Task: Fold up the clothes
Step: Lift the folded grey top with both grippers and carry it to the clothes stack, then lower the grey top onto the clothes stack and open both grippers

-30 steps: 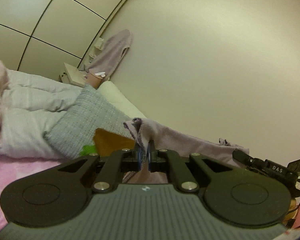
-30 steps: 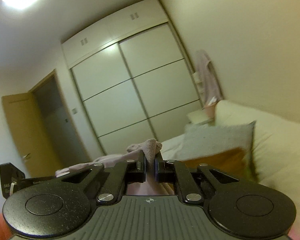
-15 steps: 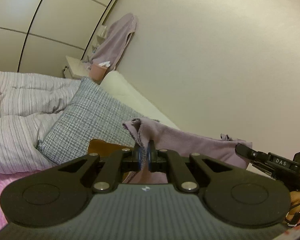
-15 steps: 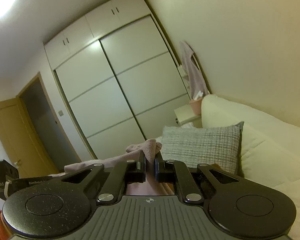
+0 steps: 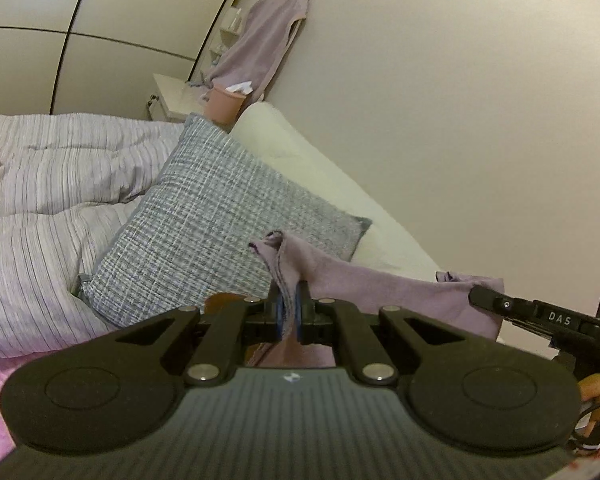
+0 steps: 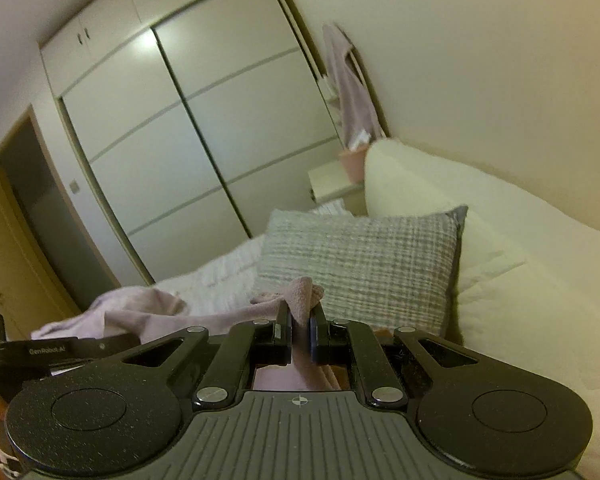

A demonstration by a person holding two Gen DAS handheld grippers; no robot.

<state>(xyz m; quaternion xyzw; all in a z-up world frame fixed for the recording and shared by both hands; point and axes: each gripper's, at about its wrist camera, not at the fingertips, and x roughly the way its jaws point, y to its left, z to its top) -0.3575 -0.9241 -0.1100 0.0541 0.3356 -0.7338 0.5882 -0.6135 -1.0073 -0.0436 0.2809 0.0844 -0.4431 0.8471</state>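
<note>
A bedroom with pale sliding wardrobe doors (image 6: 188, 152) and a plain cream wall frames the scene; a bed (image 5: 40, 208) with striped bedding, a grey woven cushion (image 5: 204, 236) and a cream headboard pad (image 6: 500, 248) lies ahead. The mauve garment (image 5: 380, 288) hangs in the air above the bed, stretched between the two tools. The left tongs (image 5: 288, 312) are closed tight on one bunched corner, and the right tongs (image 6: 300, 328) are pinched shut on the opposite corner. The cloth looks light, soft and limp (it sags between the grips), so it should drape and fold readily but may slip if held by too little fabric; corners and hems seem the best holds. A similar mauve top (image 5: 268, 36) hangs on the far wall.
</note>
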